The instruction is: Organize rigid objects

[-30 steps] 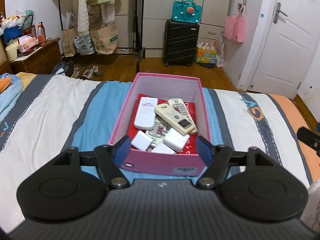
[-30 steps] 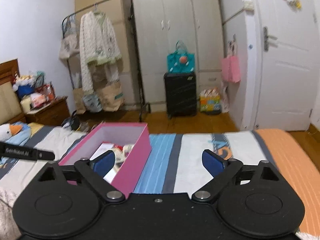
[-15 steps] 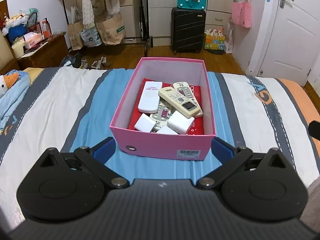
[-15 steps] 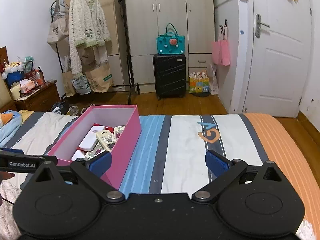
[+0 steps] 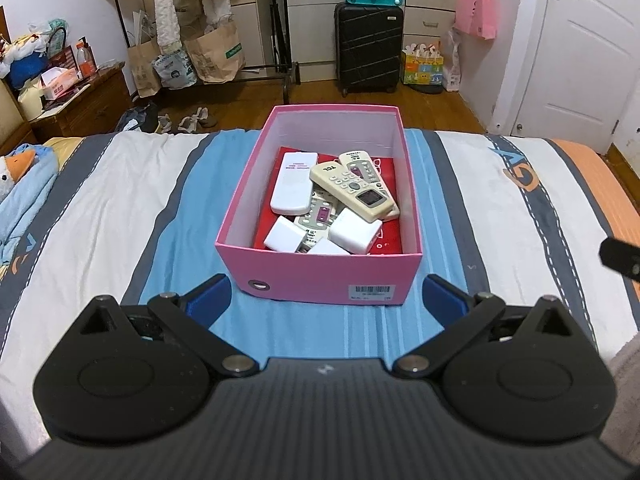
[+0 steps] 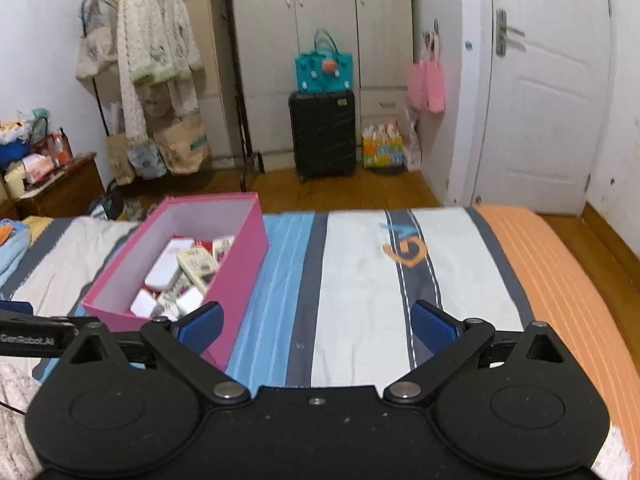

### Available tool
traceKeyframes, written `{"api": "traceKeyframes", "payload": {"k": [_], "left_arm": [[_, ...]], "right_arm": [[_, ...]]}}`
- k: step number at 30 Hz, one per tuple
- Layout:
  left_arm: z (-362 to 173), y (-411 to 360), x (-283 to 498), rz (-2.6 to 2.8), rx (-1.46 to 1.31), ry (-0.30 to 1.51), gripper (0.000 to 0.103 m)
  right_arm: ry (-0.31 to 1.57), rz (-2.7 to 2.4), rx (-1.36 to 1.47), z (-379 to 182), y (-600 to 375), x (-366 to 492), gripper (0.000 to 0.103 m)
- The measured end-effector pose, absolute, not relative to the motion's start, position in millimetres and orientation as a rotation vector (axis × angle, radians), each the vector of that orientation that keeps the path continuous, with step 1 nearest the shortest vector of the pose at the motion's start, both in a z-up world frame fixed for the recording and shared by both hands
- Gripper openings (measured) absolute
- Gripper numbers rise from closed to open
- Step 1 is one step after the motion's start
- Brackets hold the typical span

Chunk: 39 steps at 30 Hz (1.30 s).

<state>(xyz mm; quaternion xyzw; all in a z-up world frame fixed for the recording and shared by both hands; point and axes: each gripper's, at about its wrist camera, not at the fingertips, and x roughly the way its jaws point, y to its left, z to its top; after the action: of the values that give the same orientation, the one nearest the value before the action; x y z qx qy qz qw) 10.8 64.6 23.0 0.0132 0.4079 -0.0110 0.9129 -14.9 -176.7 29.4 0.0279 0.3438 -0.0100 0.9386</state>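
Left wrist view: left tool (image 5: 326, 298) spread wide w/ nothing between the blue pads, hovering just near of the pink box (image 5: 324, 276). Box sits on the bed (image 5: 120, 200), on the blue stripe, mid-scene. Inside, on a red liner: white remote (image 5: 294, 188) far-left, cream remote (image 5: 352, 190) lying diagonally over others, white adapters (image 5: 354, 230) at the near end. Barcode label on box's near wall, right side. Black suitcase (image 5: 369, 48) stands far off on the floor, teal bag on top.

Right wrist view: right tool (image 6: 316, 326) also spread, empty, over the bed's (image 6: 360, 280) white/grey stripes, right of the box. Pink box (image 6: 240, 264) is left & slightly far of the tool; left pad (image 6: 200, 326) overlaps its near corner in view, contact unclear. Left tool's black arm (image 6: 36, 330) pokes in at left edge.
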Motion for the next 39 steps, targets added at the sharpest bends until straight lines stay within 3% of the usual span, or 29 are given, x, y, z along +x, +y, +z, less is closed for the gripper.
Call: {"api": "traceKeyframes", "payload": {"k": [11, 39], "left_arm": [[3, 60, 22, 0.019, 0.103, 0.931, 0.103], [19, 77, 12, 0.009, 0.007, 0.908, 0.103]], "right_arm": [[0.733, -0.027, 0.023, 26, -175, -14, 0.101], [0.716, -0.064, 0.007, 38, -160, -25, 0.101]]}}
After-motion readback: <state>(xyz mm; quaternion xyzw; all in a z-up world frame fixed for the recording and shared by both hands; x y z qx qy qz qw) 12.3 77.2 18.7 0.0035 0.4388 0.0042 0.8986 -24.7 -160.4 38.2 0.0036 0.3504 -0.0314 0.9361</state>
